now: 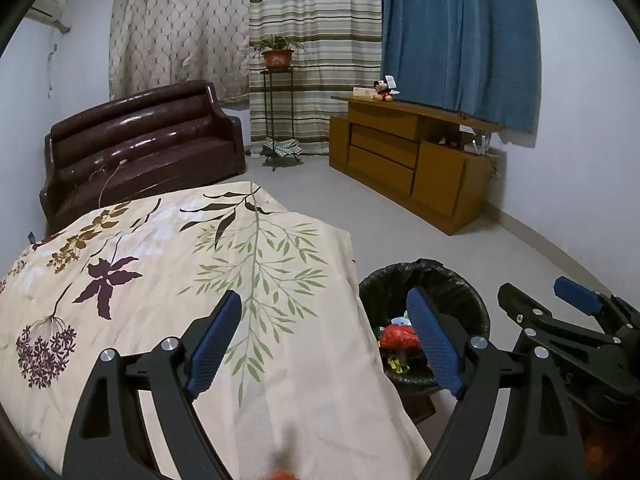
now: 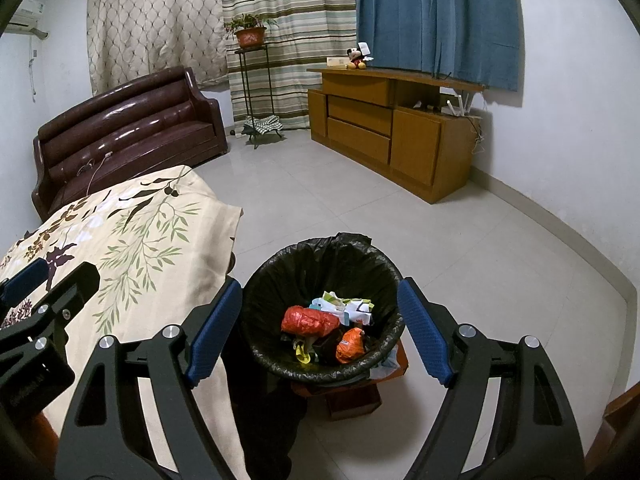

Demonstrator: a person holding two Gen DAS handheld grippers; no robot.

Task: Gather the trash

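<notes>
Where the floral tablecloth (image 2: 132, 240) ends, one black-lined trash bin (image 2: 322, 372) is seen on the floor just beside the table's edge, apparently resting on a low reddish-brown stand. Inside the bin several pieces of trash are counted: one red crumpled bag (image 2: 310, 320), one smaller orange wrapper (image 2: 350, 346), one white printed paper wad (image 2: 348, 306) and a small yellow scrap near the bottom; more may be hidden beneath. One right gripper (image 2: 320, 328) is held above and in front of the bin, pointed forward and slightly down, so that the bin is framed between its two blue-padded fingers (image 2: 424, 330); these are spread wide and nothing is held by them. One left gripper (image 1: 326, 346) is held level over the table, just beside the right one, its two fingers (image 1: 214, 344) likewise spread wide with nothing gripped; a blurred orange patch at the bottom edge of the left wrist view cannot be identified. Farther off, one dark brown sofa (image 2: 128, 132), one potted plant (image 2: 250, 34) on a tall stand, one wooden cabinet (image 2: 392, 132) carrying one plush toy (image 2: 356, 58), and three curtains are seen.
</notes>
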